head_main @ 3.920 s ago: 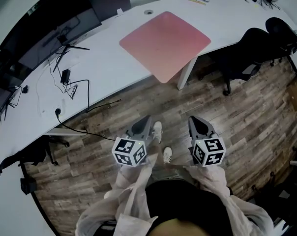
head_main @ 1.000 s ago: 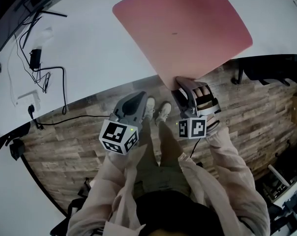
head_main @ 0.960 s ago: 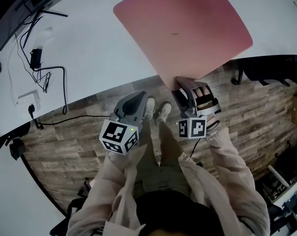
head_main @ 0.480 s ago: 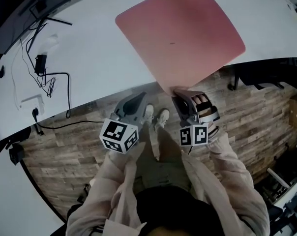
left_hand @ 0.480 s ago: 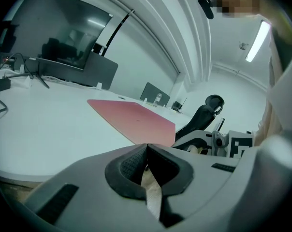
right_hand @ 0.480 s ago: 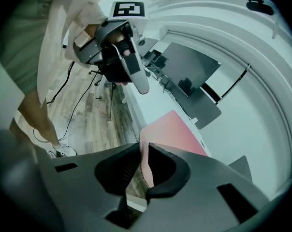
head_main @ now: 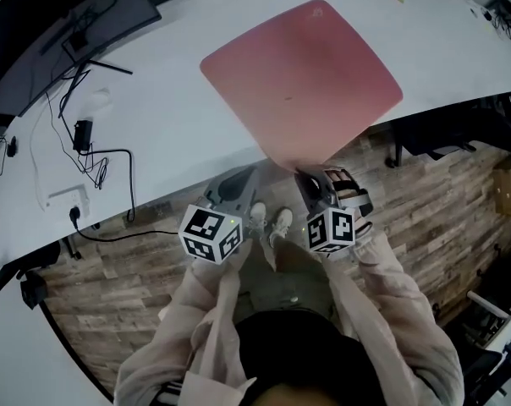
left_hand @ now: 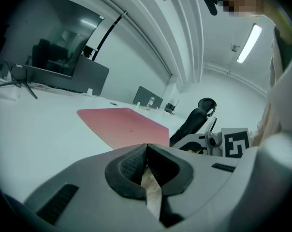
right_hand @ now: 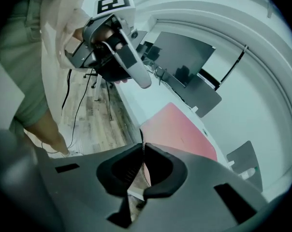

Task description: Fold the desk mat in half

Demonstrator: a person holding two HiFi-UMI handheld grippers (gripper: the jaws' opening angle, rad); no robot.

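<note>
Closing on desk mat (head_main: 302,83) — right gripper (head_main: 303,174)

Near corner of desk mat (head_main: 299,83) hidden behind right tongs (head_main: 309,178)

Both sleeved arms are reaching in from 6 o'clock in the head view. The left gripper (head_main: 241,178) is pointing toward 1 o'clock, its jaws pressing together on nothing. At its 3 o'clock, the right gripper (head_main: 306,176) is pointing toward 11 o'clock; its jaws have just been closing and are pinching the desk mat (head_main: 302,83) by its near corner.
</note>
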